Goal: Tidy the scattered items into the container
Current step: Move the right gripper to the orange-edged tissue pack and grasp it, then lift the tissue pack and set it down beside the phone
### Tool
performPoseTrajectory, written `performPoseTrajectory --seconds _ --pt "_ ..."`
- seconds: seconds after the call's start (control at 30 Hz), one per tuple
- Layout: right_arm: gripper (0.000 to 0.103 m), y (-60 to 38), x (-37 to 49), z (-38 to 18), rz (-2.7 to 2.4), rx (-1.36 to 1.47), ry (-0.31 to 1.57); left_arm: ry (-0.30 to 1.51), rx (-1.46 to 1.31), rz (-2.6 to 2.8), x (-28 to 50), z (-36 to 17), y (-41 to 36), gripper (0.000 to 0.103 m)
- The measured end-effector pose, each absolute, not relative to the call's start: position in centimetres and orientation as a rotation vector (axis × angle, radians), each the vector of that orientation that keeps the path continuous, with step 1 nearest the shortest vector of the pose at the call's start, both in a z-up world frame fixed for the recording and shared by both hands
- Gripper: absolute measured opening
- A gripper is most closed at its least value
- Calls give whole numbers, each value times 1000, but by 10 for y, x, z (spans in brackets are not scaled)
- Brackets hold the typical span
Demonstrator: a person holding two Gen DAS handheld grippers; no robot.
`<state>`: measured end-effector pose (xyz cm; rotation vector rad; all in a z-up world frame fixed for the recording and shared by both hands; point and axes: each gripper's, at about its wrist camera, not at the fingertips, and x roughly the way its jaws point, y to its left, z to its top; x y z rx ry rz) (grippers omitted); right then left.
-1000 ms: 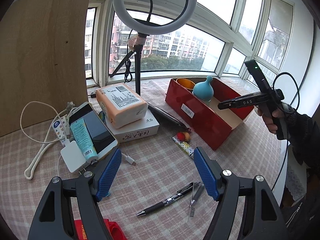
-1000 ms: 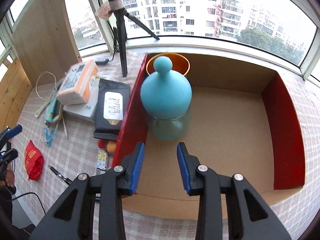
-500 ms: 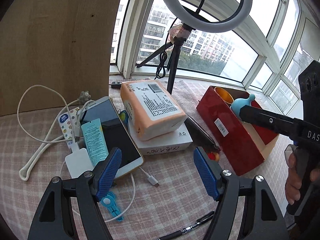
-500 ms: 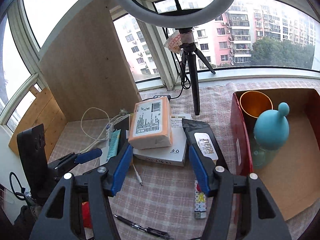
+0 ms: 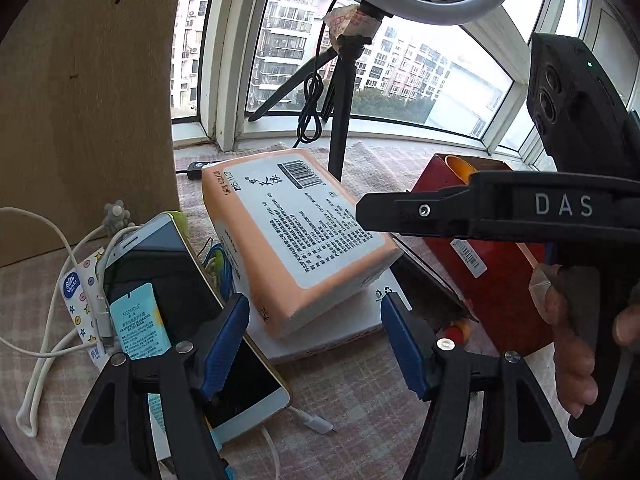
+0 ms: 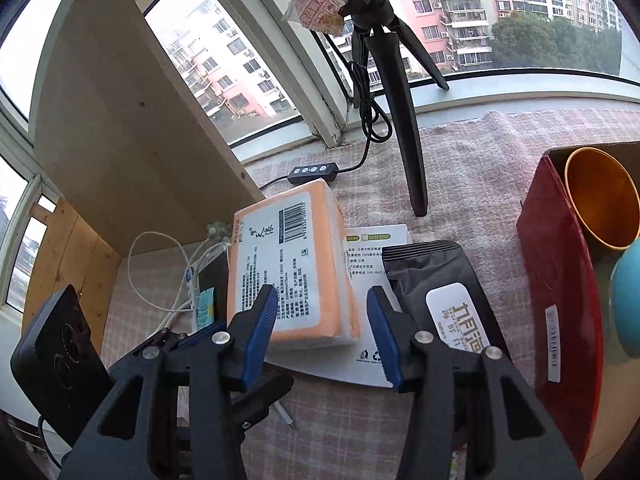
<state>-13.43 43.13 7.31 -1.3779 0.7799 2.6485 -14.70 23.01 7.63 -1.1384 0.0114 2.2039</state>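
Now both grippers are seen much nearer the orange tissue pack (image 5: pixel 296 236) than a second ago, when the right wrist view was filled by the red container (image 6: pixel 560 300) and the left one took in a pen on the cloth. The pen is no longer in view. The left gripper (image 5: pixel 316 344) is held with its blue pads apart and nothing pressed between them; its jaws have just been closing, and the near corner of the tissue pack is framed in the gap. The right gripper (image 6: pixel 322 336) is likewise unclenched and empty, its jaws having just narrowed after a brief widening, with the pack's near end beyond its tips. The pack is stacked on a white box (image 6: pixel 376 344), beside a black wipes pouch (image 6: pixel 440 288), well apart from the container. An orange cup (image 6: pixel 600 200) is seen inside the container; the blue bottle (image 6: pixel 628 300) is cut off by the frame edge. A smartphone (image 5: pixel 180 304) is partly covered by a hand-cream tube (image 5: pixel 138 324). Small red and orange items beside the container are hidden behind the left gripper and cannot be made out.
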Motion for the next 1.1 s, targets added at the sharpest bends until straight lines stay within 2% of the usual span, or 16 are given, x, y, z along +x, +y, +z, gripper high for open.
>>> performPoseTrajectory --seconds 0.2,0.37,0.8,1.1 --pt "45 425 -142 57 2654 -1423 825 44 -1115 2188 -148 75 235 65" --pt "34 425 -130 63 2676 -1431 880 -4 -1113 2168 -145 81 225 65" --pt "34 384 -39 83 2705 -1469 941 -22 -1089 2116 -60 107 198 66" --pt "34 367 15 63 2693 -1659 990 82 -1161 2039 -11 100 185 65"
